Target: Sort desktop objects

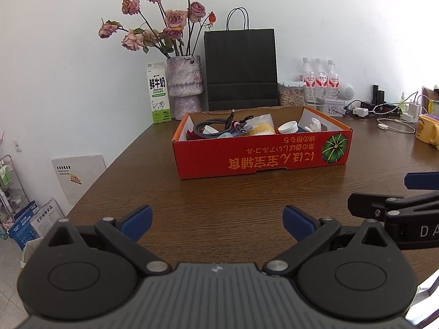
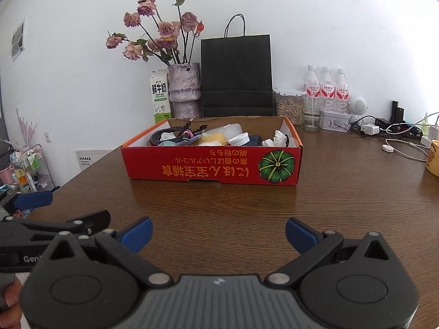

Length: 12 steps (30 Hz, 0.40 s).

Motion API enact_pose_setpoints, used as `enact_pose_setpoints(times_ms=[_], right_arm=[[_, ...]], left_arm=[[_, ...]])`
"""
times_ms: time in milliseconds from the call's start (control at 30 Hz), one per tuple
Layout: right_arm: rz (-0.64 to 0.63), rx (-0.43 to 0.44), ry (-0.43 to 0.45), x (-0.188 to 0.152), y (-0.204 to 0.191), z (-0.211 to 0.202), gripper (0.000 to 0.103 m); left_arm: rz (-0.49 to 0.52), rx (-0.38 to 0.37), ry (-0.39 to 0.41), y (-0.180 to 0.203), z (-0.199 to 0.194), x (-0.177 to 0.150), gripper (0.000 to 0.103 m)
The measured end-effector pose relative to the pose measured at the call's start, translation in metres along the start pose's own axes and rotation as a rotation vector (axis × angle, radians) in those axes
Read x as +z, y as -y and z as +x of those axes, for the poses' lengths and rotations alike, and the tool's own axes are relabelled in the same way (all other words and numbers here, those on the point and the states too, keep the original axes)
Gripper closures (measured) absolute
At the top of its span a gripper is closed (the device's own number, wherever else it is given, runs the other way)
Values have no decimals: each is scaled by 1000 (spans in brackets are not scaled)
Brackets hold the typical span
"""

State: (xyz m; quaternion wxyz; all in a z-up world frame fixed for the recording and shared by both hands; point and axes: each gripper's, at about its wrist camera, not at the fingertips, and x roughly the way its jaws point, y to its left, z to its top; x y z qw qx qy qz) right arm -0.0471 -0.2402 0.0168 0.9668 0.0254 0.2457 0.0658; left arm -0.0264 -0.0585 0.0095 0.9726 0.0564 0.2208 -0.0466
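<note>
**A:** Your left gripper [image 1: 217, 223] has its blue-padded fingers spread wide with nothing between them, hovering low over the brown wooden table [image 1: 233, 200]. Your right gripper [image 2: 219, 231] is the same: fingers wide apart, holding nothing, just beside the left one, whose tip shows at the left edge of the right wrist view.

**B:** And where is the stuff you're sorting?

**A:** It sits in the red cardboard box [image 1: 260, 156] straight ahead of both grippers, well apart from them, with its long printed side facing you. Going left to right inside it: a coiled braided cable [image 1: 211, 127], a yellow fluffy item [image 1: 264, 128], a small white ribbed cup [image 1: 288, 127] and a crumpled white tissue [image 1: 314, 124] at the right end.

**B:** What's behind the box?

**A:** Along the white wall, left to right: a green-and-white milk carton [image 1: 159, 93], a mottled purple vase [image 1: 185, 86] of dried pink roses [image 1: 162, 16], a black paper bag [image 1: 241, 68] standing upright, a clear container of pale pellets [image 1: 291, 94], three water bottles with pink labels [image 1: 320, 78], a round white speaker [image 1: 348, 91], then chargers and white cables [image 1: 395, 115]. A yellow mug [image 1: 428, 133] stands at the far right edge.
</note>
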Motion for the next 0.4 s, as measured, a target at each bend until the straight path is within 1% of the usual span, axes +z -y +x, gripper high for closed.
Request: enact_pose_setpoints(times_ms=[400], right_arm=[[0,-3,-10,1,-1,4,0]], left_arm=[[-8,-9,-11,-3,3,-2,0]])
